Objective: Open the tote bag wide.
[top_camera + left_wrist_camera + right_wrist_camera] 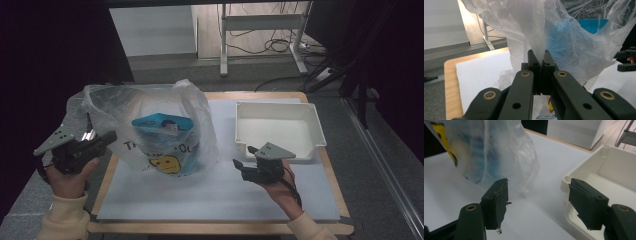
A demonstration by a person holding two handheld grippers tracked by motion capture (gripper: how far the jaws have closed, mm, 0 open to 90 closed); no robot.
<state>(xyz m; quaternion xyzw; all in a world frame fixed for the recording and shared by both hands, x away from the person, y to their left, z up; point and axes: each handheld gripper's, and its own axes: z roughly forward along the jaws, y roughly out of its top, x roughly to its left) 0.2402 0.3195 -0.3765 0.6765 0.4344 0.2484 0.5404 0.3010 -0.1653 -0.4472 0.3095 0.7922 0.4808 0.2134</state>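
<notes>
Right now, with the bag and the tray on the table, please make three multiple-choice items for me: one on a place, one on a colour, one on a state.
1. Where does the white tray stand from the plastic bag?
A. to its right
B. to its left
C. on top of it

2. What colour is the box inside the bag?
A. red
B. blue
C. green

3. How is the left gripper?
A. open above the tray
B. shut on nothing
C. shut on the bag's plastic

Answers:
1 A, in the high view the tray sits on the table's right part and the bag on its left.
2 B, blue shows through the clear film.
3 C, in the left gripper view the jaws are together with film pinched between them; the right gripper stands open.
</notes>
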